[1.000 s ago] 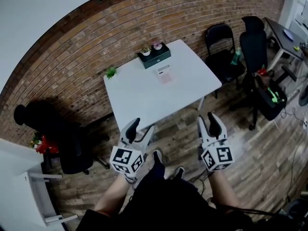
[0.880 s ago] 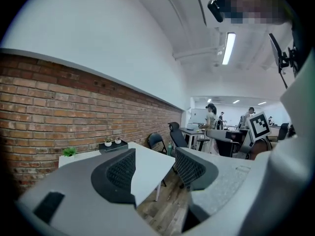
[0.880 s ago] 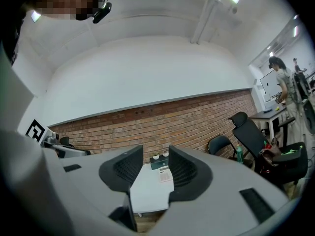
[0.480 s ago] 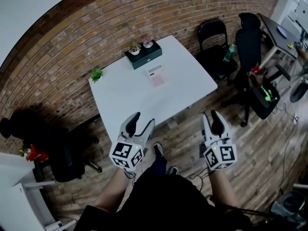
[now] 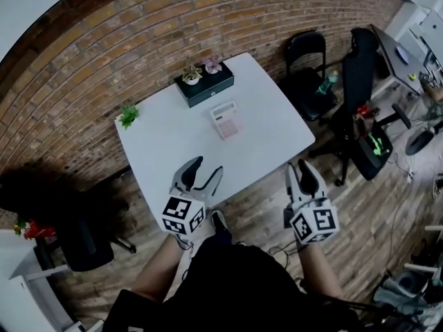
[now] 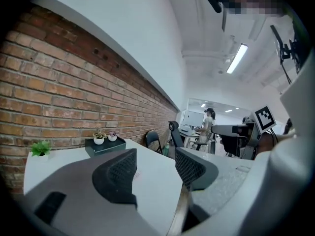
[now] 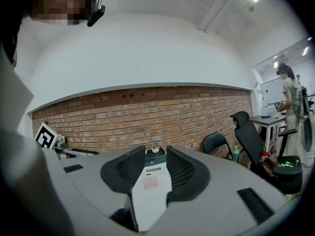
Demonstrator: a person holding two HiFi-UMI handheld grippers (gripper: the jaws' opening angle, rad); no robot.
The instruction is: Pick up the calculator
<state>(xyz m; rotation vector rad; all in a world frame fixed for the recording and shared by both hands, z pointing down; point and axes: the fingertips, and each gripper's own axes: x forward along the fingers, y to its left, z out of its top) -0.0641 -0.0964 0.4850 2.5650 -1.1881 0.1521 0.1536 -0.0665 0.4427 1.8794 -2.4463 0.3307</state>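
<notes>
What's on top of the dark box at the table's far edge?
A green potted plant and a pinkish one stand on the box. The top beneath the pots and the box's inside are hidden.

The keys of the calculator (image 5: 224, 120) are too small to be read in the head view; in the left gripper view all but a pale sliver is hidden behind one of the fingers (image 6: 118, 176).

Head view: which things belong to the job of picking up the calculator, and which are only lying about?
For the job: calculator, white table beneath it.
Lying about: dark box, two small pots on it, green plant, folding chair, office chair.
</notes>
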